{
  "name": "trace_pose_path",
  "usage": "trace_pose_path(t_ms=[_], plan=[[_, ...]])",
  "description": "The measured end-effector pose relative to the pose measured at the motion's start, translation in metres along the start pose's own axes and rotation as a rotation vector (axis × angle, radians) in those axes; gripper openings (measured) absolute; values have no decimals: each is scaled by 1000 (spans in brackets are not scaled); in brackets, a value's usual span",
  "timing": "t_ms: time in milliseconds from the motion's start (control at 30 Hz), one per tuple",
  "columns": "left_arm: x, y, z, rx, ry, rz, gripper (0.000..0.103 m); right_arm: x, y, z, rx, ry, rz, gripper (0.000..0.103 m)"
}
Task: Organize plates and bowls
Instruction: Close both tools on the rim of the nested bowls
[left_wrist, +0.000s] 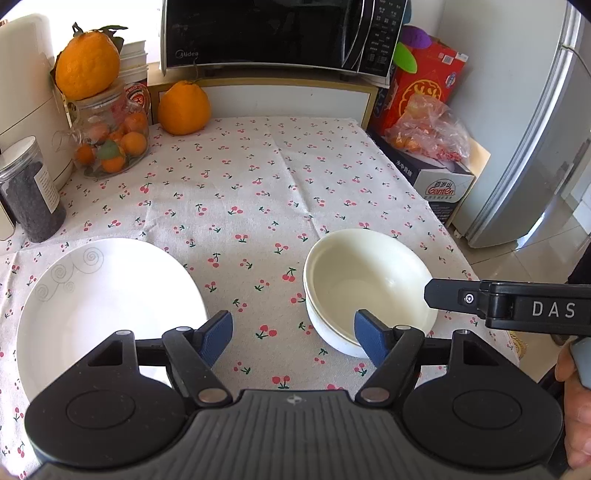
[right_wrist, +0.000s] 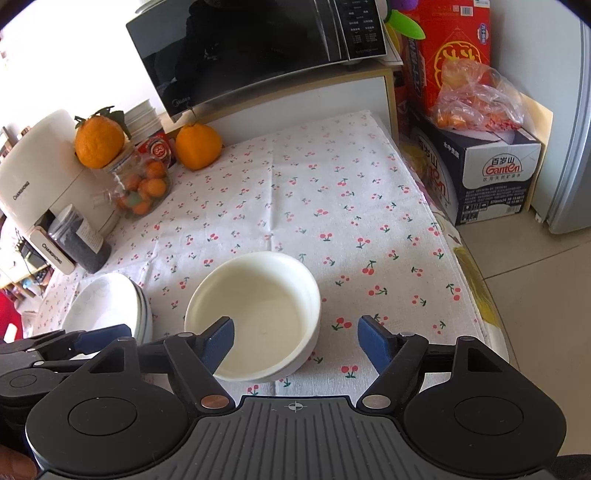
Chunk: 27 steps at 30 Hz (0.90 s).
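A stack of white plates (left_wrist: 110, 295) with a faint swirl pattern lies at the near left of the cherry-print tablecloth (left_wrist: 258, 192). Two nested white bowls (left_wrist: 369, 284) sit at the near right. My left gripper (left_wrist: 293, 338) is open over the cloth between plates and bowls, holding nothing. One finger (left_wrist: 454, 297) of my right gripper reaches over the bowls' right rim. In the right wrist view the right gripper (right_wrist: 295, 341) is open. Its left pad hangs inside the bowls (right_wrist: 266, 306), its right pad outside, neither pressing. The plates (right_wrist: 107, 306) lie to the left.
At the back left stand a jar of small oranges (left_wrist: 110, 147) with a large orange on top, a dark-filled jar (left_wrist: 31, 192) and a white appliance (left_wrist: 26, 92). A microwave (left_wrist: 280, 33) sits behind; another orange (left_wrist: 183, 107) rests below it. Boxes (left_wrist: 436, 177) and a fridge (left_wrist: 535, 129) stand right of the table.
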<state>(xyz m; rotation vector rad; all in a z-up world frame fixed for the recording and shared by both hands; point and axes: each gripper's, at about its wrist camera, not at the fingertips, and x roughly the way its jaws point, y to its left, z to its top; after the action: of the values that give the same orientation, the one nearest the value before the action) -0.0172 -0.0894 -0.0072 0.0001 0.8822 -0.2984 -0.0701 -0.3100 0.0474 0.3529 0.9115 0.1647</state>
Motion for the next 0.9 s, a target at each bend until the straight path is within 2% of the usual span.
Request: trace_pose_path(t_ms=[233, 400, 733, 833, 900], plan=[[-4, 0, 1, -5, -18, 1, 84, 3, -12, 2, 100, 23, -5, 88], [-3, 1, 1, -20, -19, -28, 92, 8, -18, 2, 144, 43, -19, 91], [3, 7, 3, -59, -10, -52, 92, 14, -20, 3, 177, 42, -37, 91], [6, 12, 4, -88, -5, -77, 89, 16, -17, 3, 167, 34, -37, 90], [9, 15, 5, -108, -4, -80, 80, 16, -15, 2, 154, 26, -32, 87]])
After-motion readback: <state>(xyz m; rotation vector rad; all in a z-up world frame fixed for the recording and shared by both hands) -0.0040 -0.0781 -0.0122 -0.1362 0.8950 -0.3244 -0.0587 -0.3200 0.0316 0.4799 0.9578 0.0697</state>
